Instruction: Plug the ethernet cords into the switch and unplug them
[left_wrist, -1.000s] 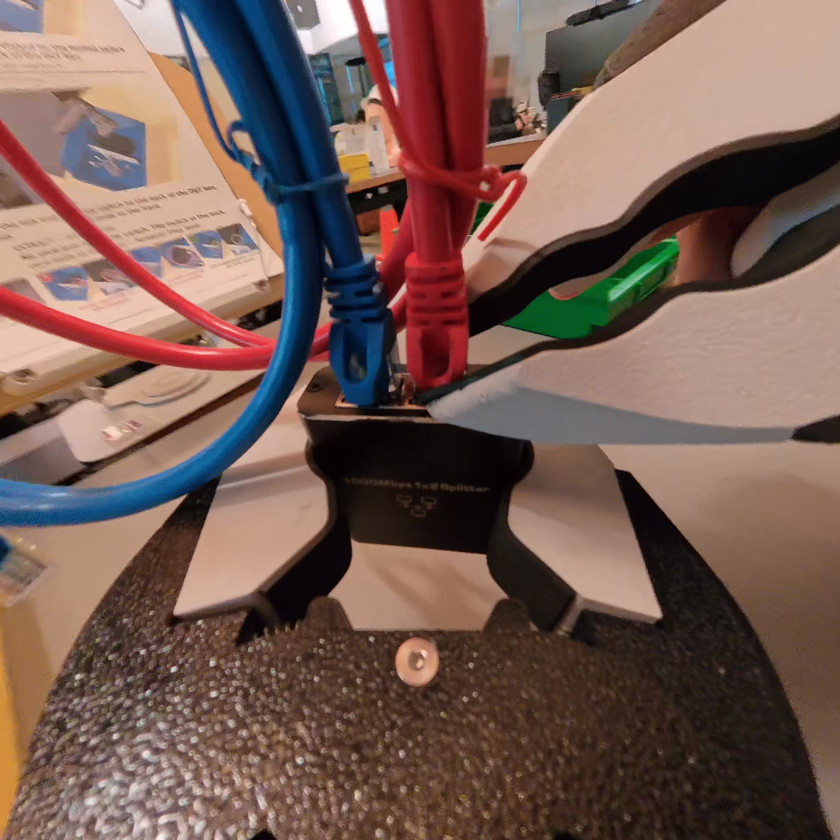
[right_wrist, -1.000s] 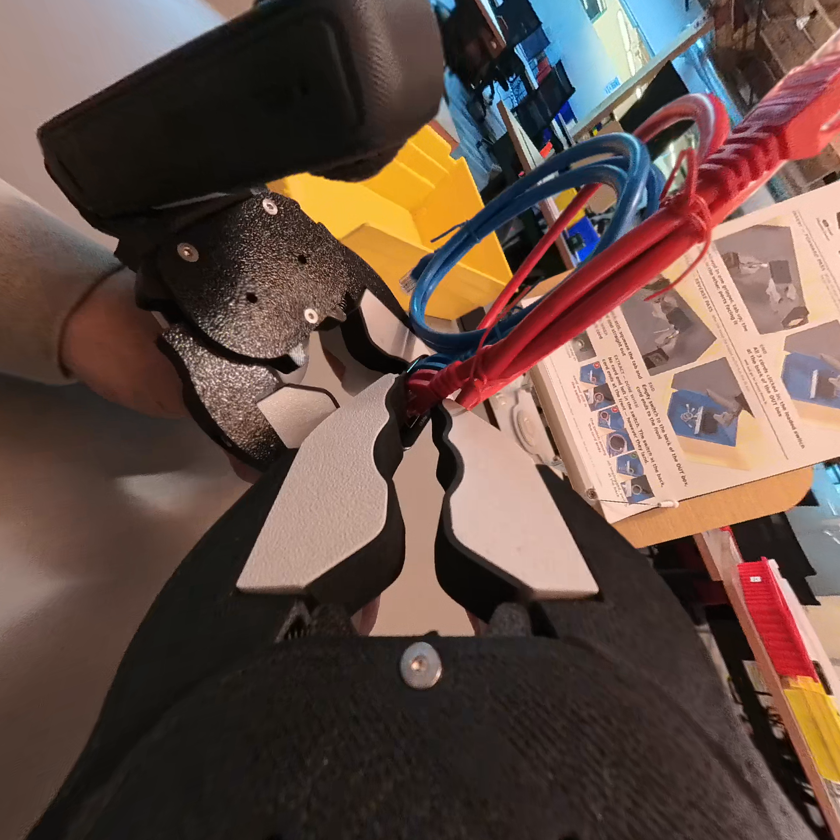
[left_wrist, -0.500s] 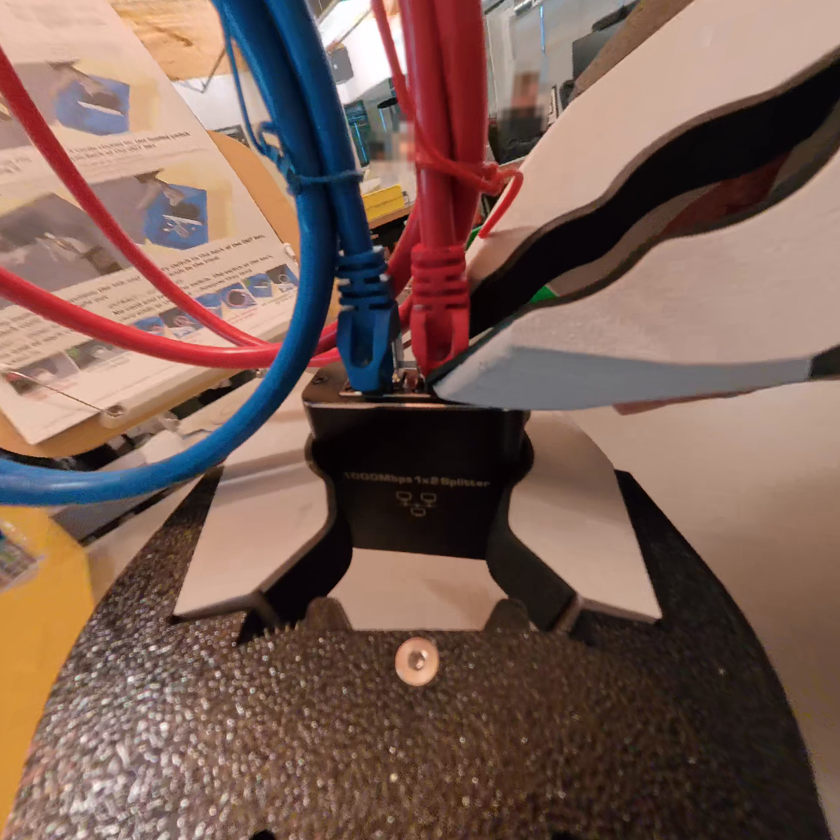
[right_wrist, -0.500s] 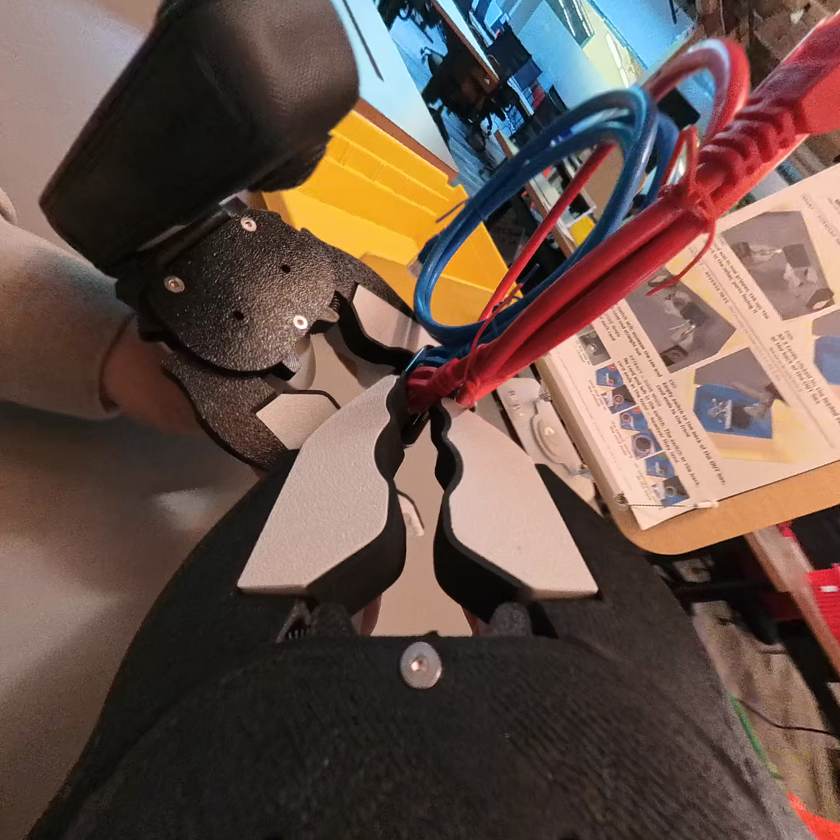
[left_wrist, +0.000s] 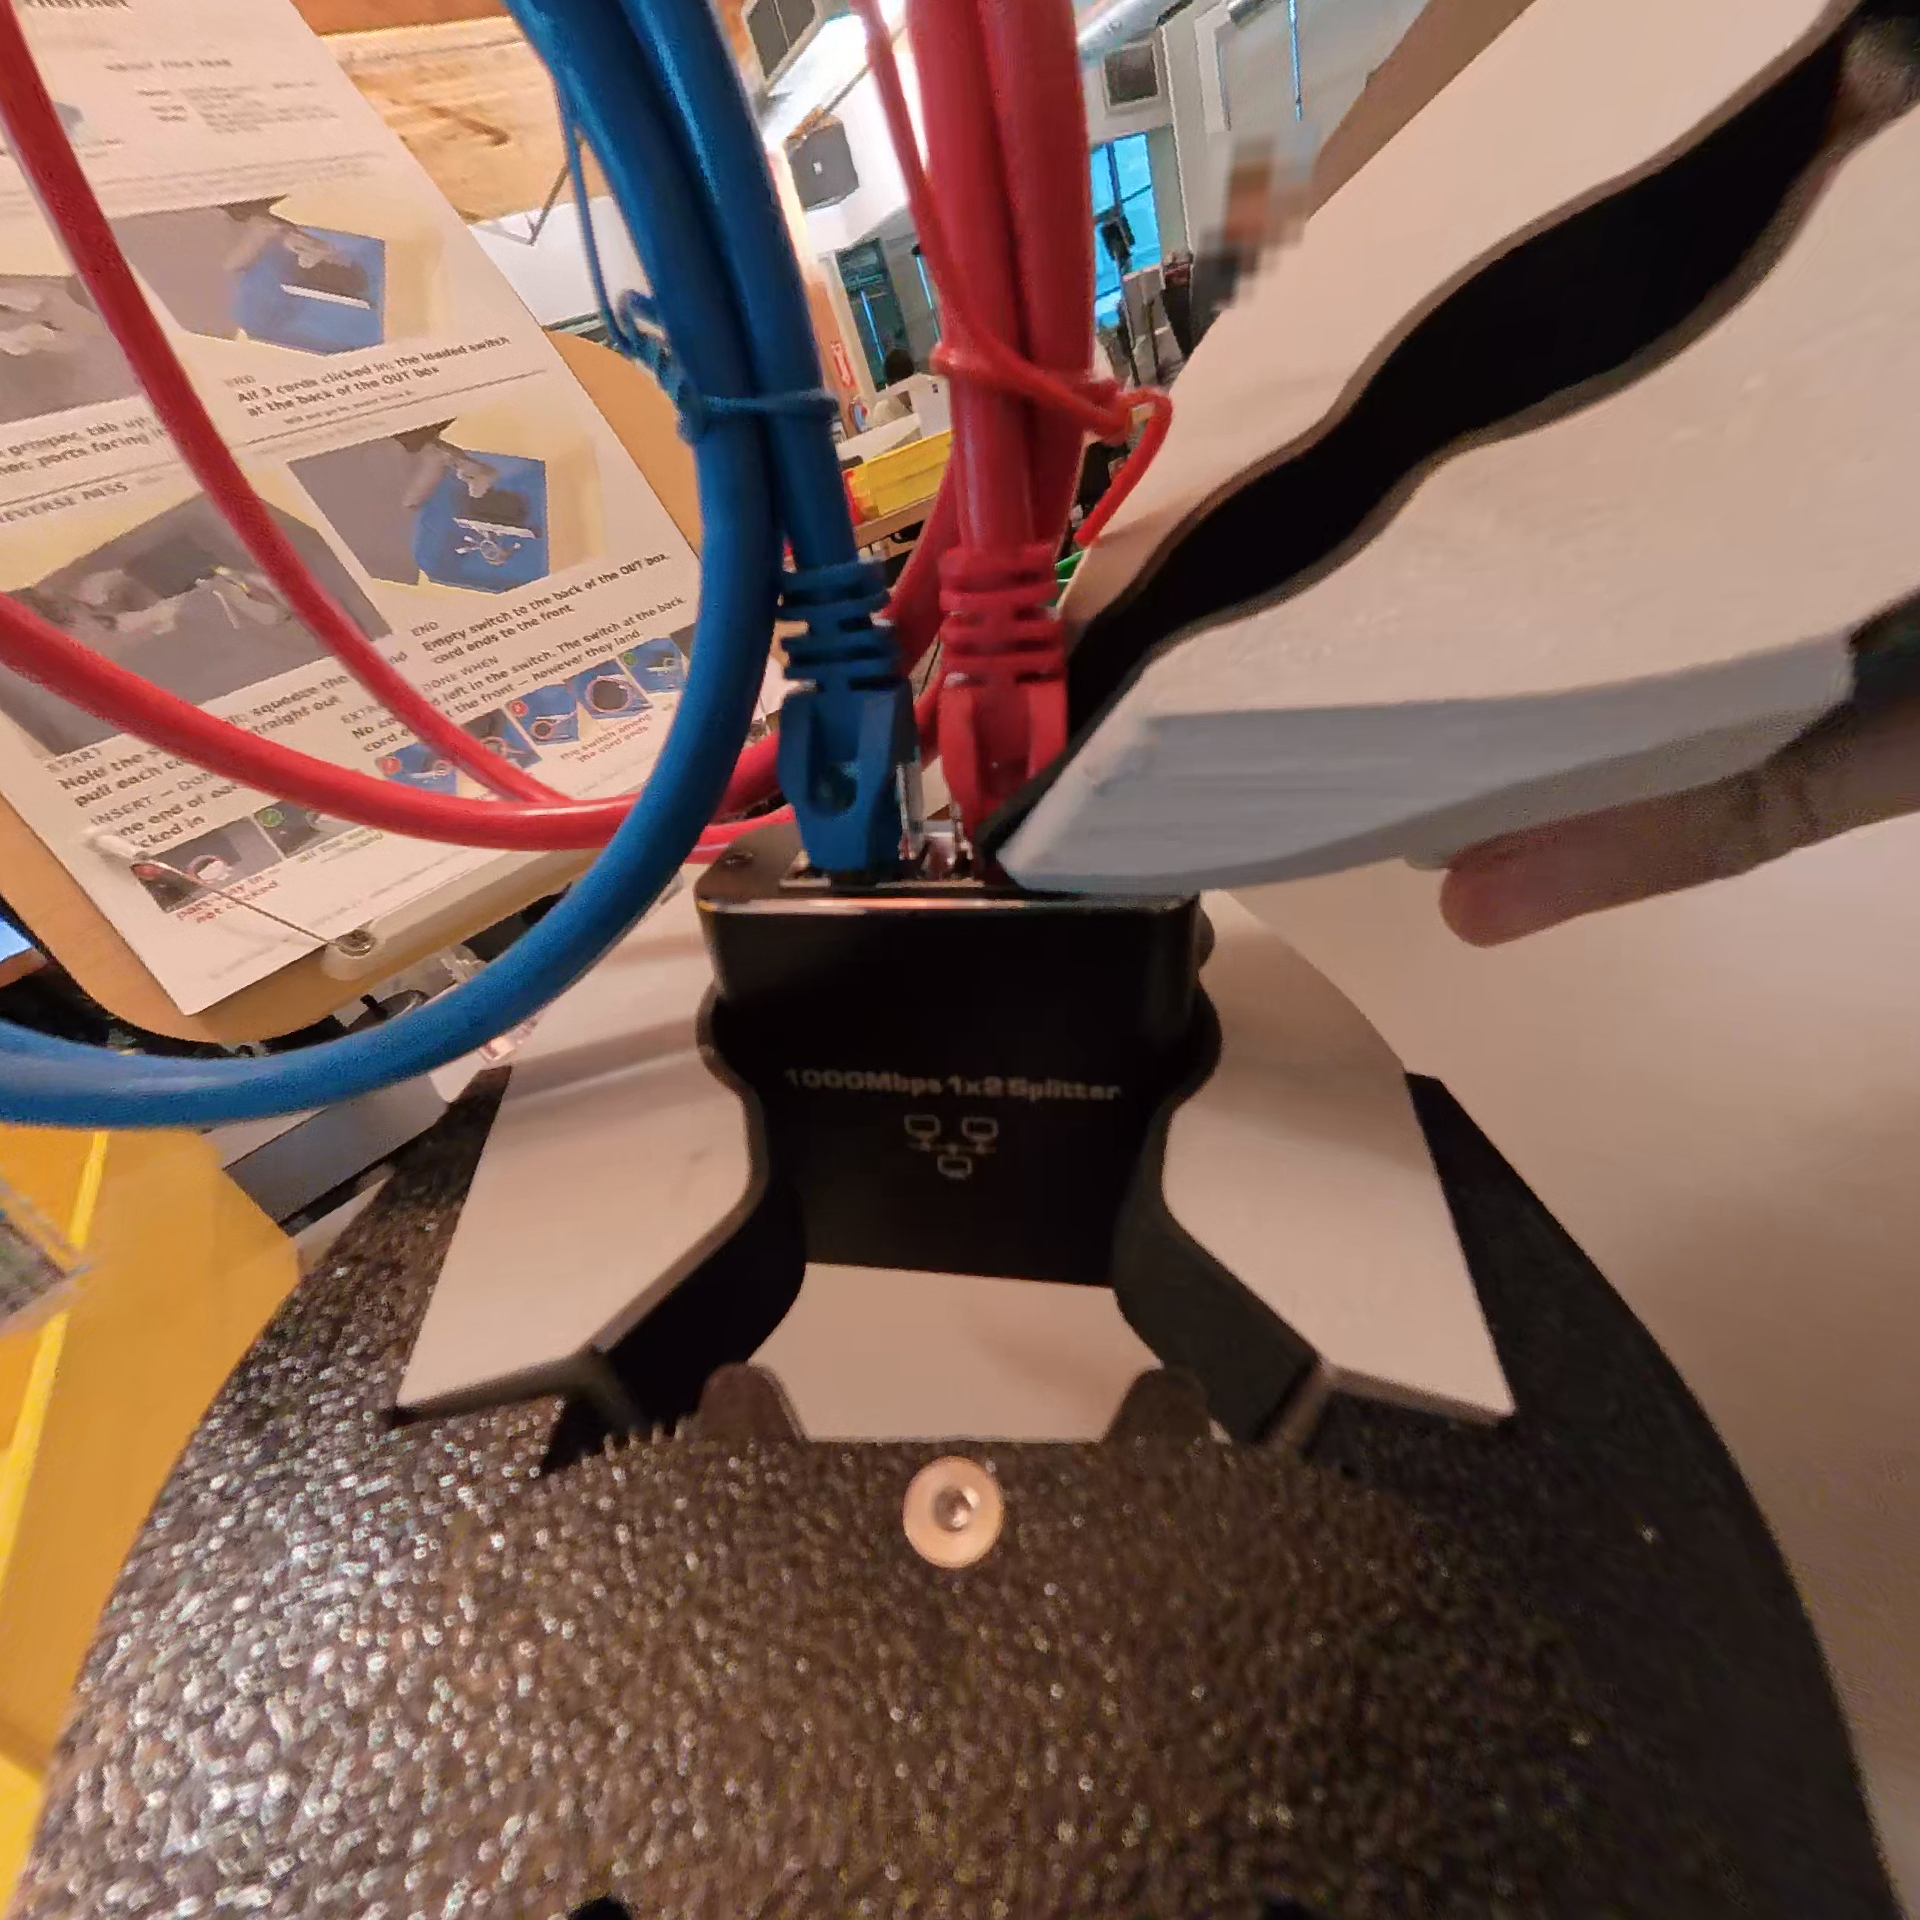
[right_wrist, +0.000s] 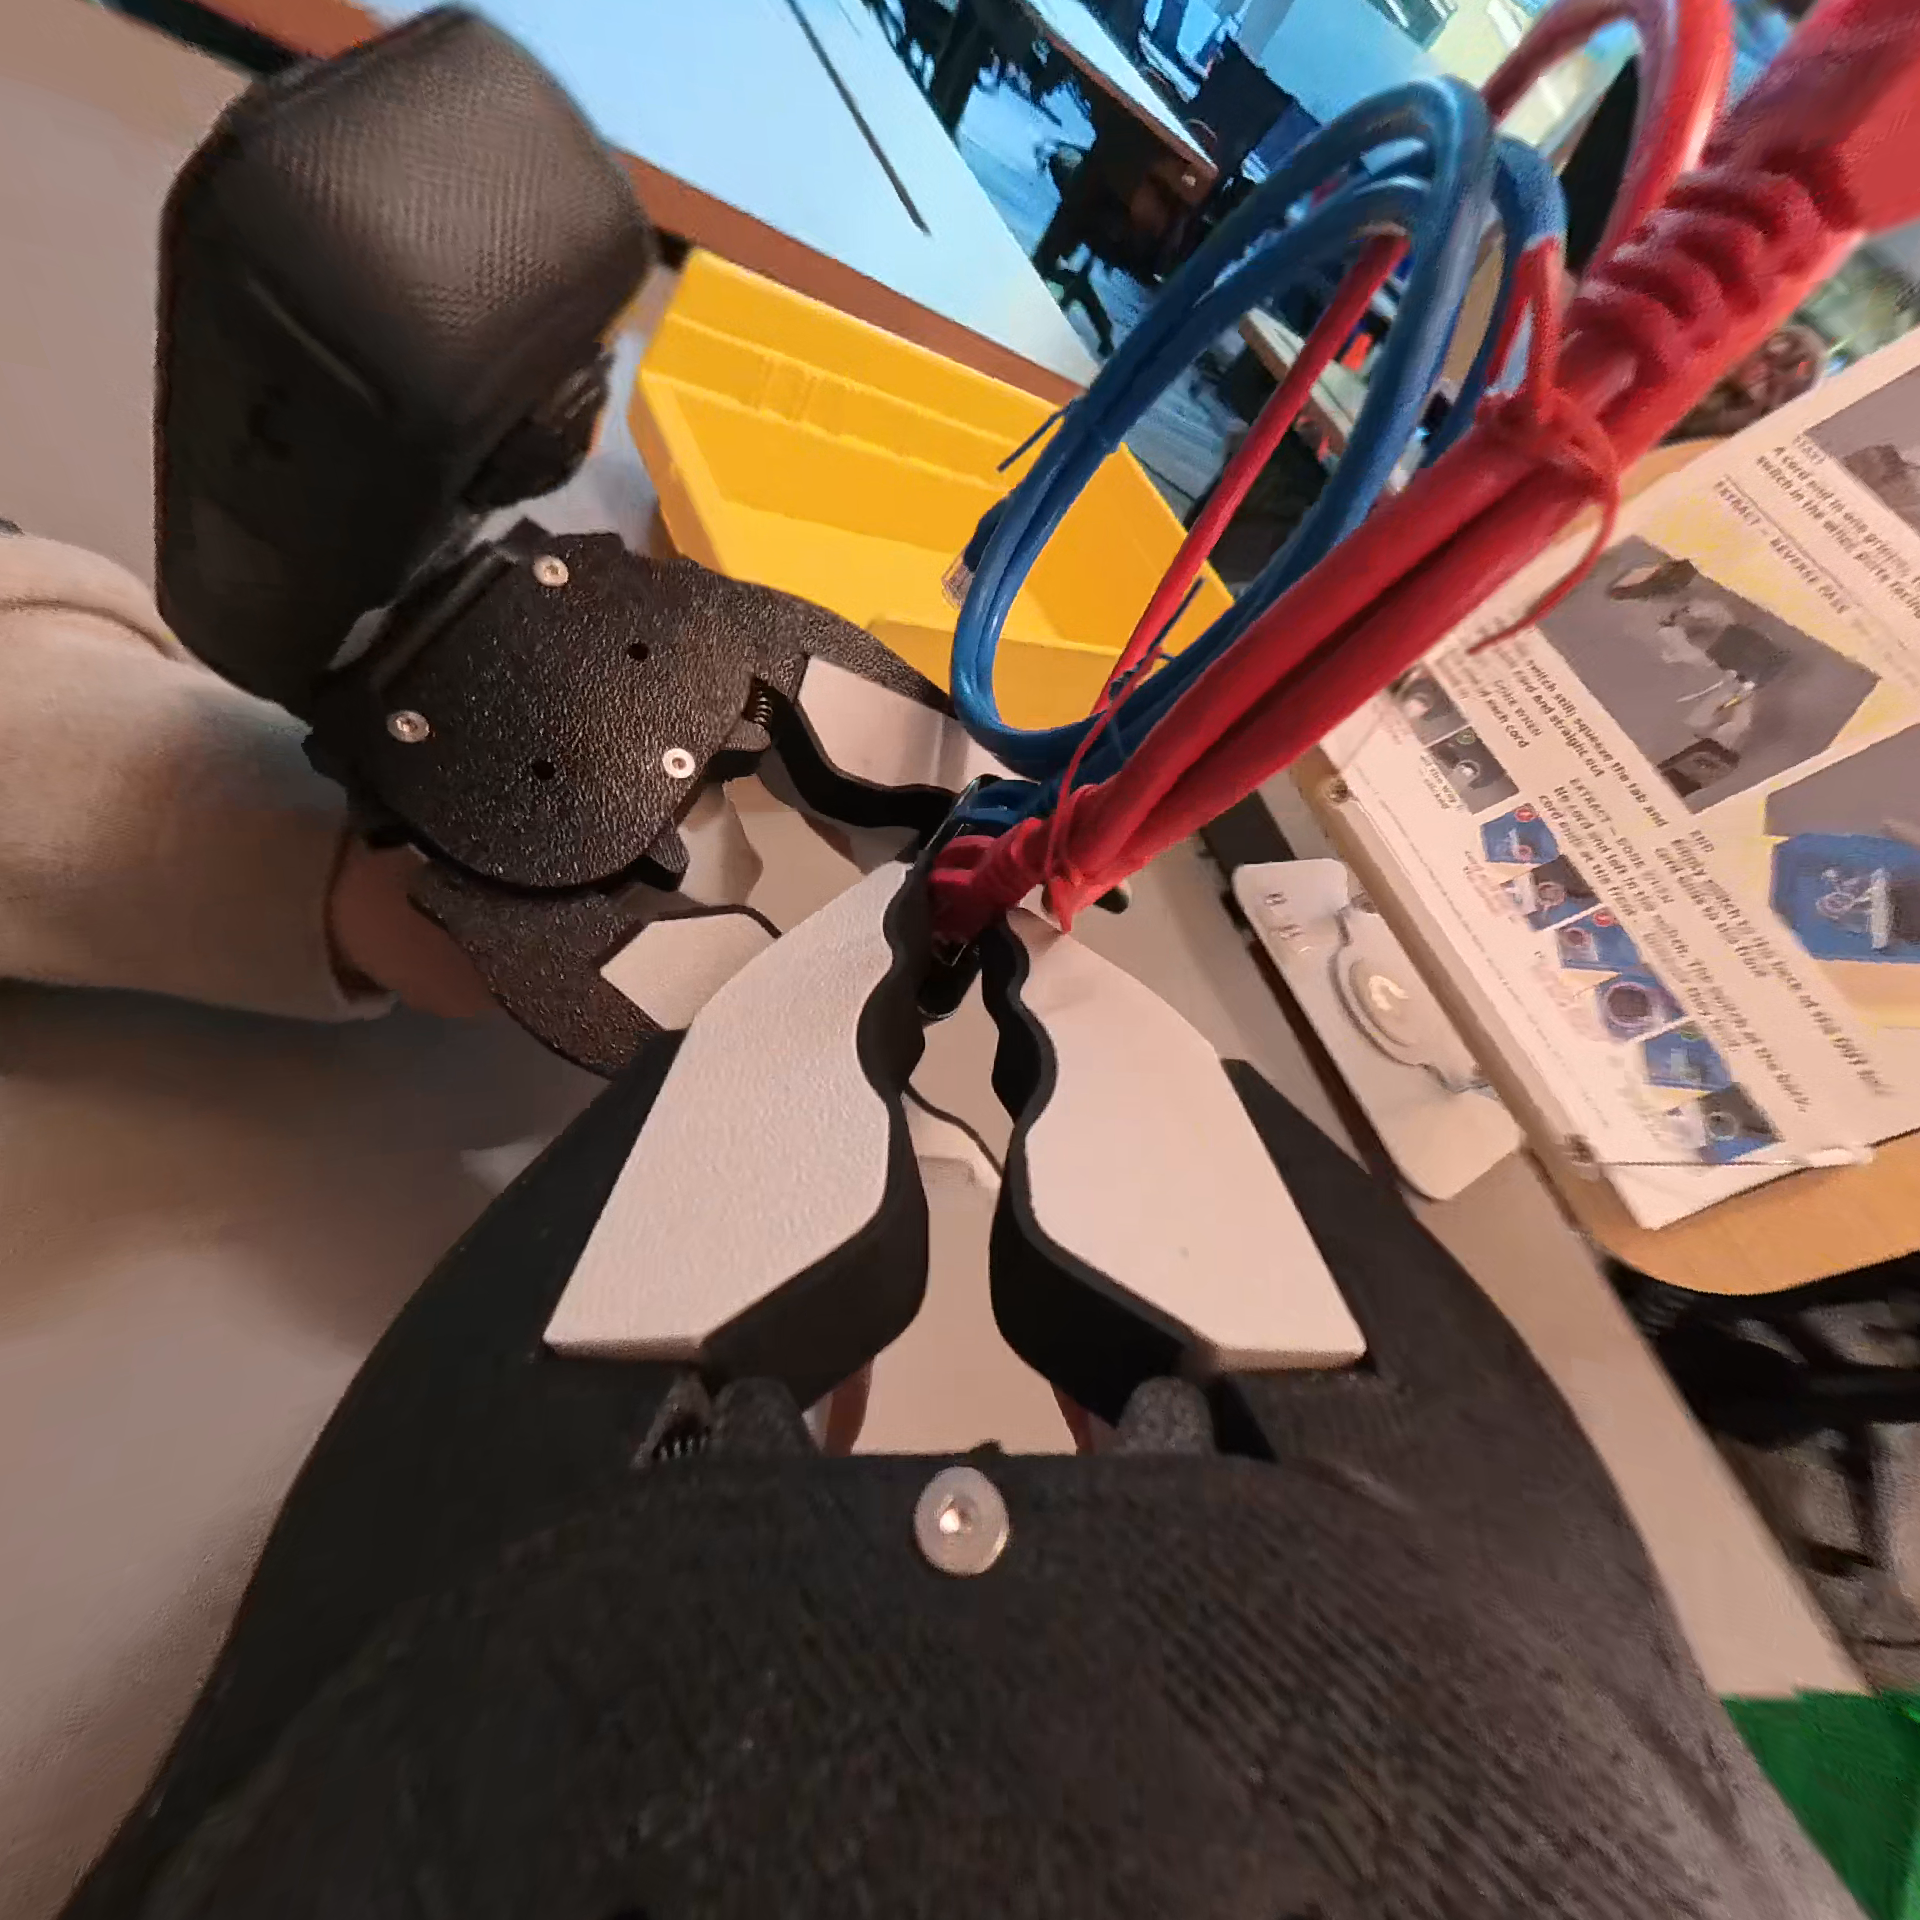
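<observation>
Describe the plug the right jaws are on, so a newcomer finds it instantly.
Find the black switch clamped in the left gripper. Two plugs stand in its top edge. It's the red plug, nearer the right gripper; its neighbour, the blue plug, is untouched.

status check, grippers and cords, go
Left gripper shut on black switch. Right gripper shut on red plug at its port. Blue plug seated beside it. Cord loops crowd the ports.
</observation>
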